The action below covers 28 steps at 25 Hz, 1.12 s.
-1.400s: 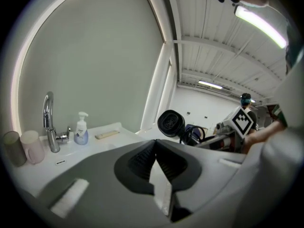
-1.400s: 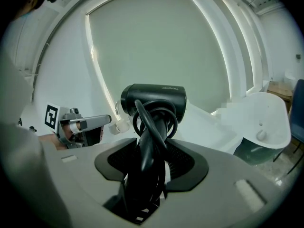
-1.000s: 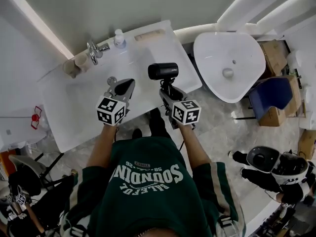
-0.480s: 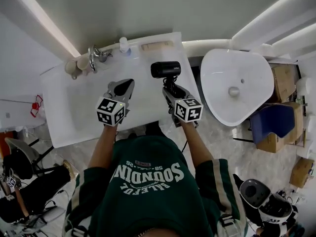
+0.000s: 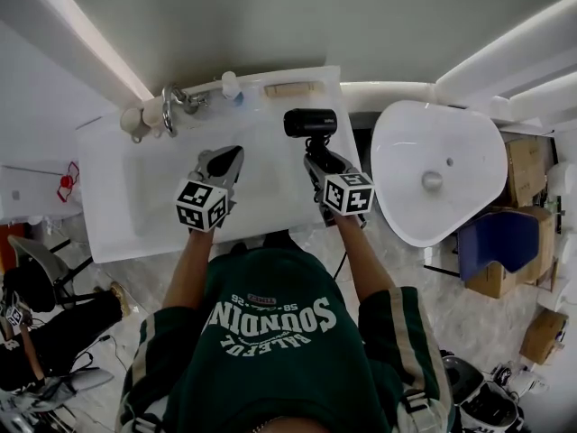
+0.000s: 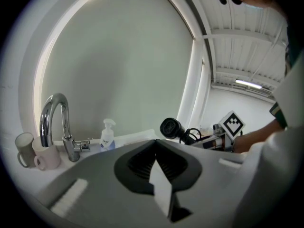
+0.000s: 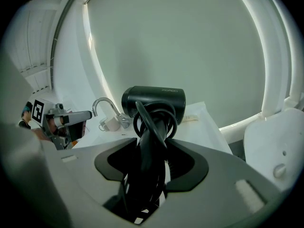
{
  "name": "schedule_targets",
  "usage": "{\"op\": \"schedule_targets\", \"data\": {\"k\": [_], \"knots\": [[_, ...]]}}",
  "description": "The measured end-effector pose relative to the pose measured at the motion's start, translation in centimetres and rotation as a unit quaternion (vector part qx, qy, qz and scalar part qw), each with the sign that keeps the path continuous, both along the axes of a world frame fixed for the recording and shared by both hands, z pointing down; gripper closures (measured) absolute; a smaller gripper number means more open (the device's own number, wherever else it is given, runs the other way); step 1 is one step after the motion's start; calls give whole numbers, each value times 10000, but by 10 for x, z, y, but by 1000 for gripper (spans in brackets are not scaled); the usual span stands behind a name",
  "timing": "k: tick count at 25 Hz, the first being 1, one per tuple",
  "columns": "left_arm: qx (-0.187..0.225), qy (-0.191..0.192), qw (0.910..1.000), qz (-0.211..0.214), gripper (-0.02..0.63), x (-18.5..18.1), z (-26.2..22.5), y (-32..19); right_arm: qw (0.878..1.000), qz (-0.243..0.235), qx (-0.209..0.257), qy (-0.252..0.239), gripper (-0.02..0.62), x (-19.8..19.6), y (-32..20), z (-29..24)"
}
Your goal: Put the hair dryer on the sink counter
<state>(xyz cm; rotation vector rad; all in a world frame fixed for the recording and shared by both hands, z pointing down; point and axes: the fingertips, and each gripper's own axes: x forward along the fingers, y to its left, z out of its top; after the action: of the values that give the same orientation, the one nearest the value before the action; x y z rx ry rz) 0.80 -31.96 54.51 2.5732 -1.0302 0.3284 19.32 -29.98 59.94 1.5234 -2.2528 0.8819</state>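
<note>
A black hair dryer (image 5: 309, 123) (image 7: 153, 101) (image 6: 172, 128) with its cord looped round the handle hangs above the right part of the white sink counter (image 5: 270, 174). My right gripper (image 5: 317, 160) (image 7: 151, 148) is shut on the hair dryer's handle and cord. My left gripper (image 5: 222, 162) (image 6: 156, 163) hovers over the sink basin, shut, with nothing between its jaws.
A chrome faucet (image 5: 170, 103) (image 6: 56, 122), two mugs (image 5: 141, 118) (image 6: 35, 154) and a spray bottle (image 5: 232, 84) (image 6: 107, 134) stand along the counter's back edge. A white toilet (image 5: 439, 174) is right of the counter. Boxes (image 5: 509, 269) sit at far right.
Both grippers and the hair dryer have shifted a little farther over the counter toward the back wall. The left gripper stays shut and empty.
</note>
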Motion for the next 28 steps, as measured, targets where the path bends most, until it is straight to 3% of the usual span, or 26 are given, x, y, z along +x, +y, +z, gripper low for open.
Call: {"op": "schedule_targets", "data": {"k": [21,28], "knots": [[-197,-83,9963,-831,555,-8,12,-17,9883,-99,-1147,999,407,45,-58,100],[-261,-140,9959,-858,555,-16,18,-18,9816,-121,-1375,1319,407,52,-67,121]]}}
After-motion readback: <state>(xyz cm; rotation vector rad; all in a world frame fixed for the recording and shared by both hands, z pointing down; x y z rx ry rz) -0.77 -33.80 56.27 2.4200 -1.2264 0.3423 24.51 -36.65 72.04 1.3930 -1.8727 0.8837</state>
